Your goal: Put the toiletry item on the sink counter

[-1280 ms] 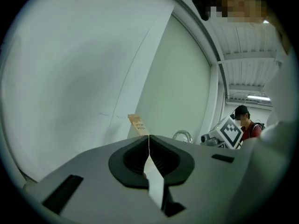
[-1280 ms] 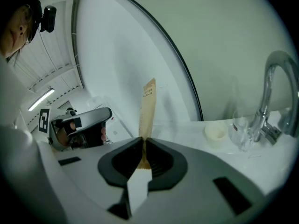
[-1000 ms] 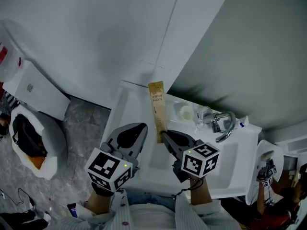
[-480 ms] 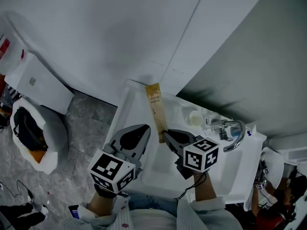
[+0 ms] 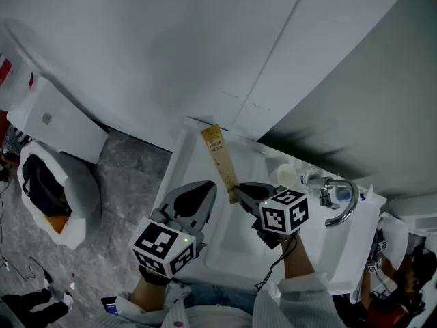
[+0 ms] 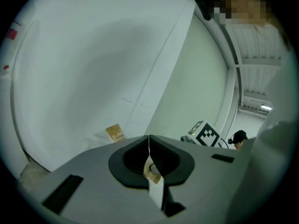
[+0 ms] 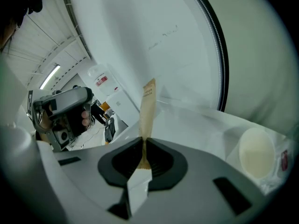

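Slanting above the back left corner of the surface (image 5: 183, 161), the brown toothbrush packet (image 5: 220, 161) is clamped by its near end in the right tool (image 5: 236, 191), which points downward. The left tool (image 5: 206, 187), jaws together and empty, hovers just beside it. A faucet (image 5: 339, 200) stands toward the surface's right end, and pale wall panels rise behind.

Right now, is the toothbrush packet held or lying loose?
Held: the right claw pinches the toothbrush packet by its near end.
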Demonstrator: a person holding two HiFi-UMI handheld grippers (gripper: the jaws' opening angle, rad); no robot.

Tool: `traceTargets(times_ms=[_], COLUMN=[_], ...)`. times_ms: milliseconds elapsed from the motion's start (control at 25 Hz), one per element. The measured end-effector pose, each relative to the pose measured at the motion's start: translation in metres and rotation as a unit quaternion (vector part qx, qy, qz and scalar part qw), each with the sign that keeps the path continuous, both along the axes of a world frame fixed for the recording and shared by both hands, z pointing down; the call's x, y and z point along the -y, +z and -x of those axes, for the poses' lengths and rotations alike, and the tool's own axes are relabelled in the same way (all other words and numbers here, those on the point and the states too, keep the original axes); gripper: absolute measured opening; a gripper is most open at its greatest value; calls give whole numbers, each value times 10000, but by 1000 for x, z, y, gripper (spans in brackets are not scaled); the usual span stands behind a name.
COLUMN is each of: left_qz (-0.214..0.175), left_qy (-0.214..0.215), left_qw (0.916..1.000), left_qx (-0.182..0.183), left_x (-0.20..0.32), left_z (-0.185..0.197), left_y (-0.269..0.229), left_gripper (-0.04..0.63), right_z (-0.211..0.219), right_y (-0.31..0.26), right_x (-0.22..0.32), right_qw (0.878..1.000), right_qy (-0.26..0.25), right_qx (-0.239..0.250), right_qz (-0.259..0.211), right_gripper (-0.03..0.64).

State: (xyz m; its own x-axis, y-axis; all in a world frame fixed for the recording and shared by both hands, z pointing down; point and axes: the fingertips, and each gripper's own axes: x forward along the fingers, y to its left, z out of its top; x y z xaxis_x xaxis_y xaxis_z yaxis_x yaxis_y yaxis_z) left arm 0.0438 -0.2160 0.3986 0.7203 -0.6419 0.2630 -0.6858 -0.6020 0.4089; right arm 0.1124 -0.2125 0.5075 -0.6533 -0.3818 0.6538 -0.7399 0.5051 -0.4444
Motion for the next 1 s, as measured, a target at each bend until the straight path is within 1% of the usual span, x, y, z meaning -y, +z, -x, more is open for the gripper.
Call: traceTargets(times_ms=[280, 480, 680, 840, 1000], left_qz=[92, 147, 224, 271, 302], left_qy=[-41, -31, -13, -1, 11], left_qw=[9999, 9999, 9997, 9995, 9995], left_qx=[58, 81, 129, 128, 129], left_x=[12, 17, 18, 20, 22], left_z=[1, 0, 0, -1, -1], left_y=[11, 18, 24, 28, 31], left_gripper=[18, 18, 18, 18, 18], right_z=[6, 5, 3, 3, 3], right_y=[27, 49, 64, 72, 79], right_x=[12, 18, 21, 26, 31], right_qw=[9990, 9965, 9903, 9860, 9834], right_qy=[-277, -516, -906, -1090, -1163], right_qx=[-112, -346, -642, -850, -999], right_qz=[321, 552, 837, 930, 966], right_gripper=[37, 37, 38, 38, 38])
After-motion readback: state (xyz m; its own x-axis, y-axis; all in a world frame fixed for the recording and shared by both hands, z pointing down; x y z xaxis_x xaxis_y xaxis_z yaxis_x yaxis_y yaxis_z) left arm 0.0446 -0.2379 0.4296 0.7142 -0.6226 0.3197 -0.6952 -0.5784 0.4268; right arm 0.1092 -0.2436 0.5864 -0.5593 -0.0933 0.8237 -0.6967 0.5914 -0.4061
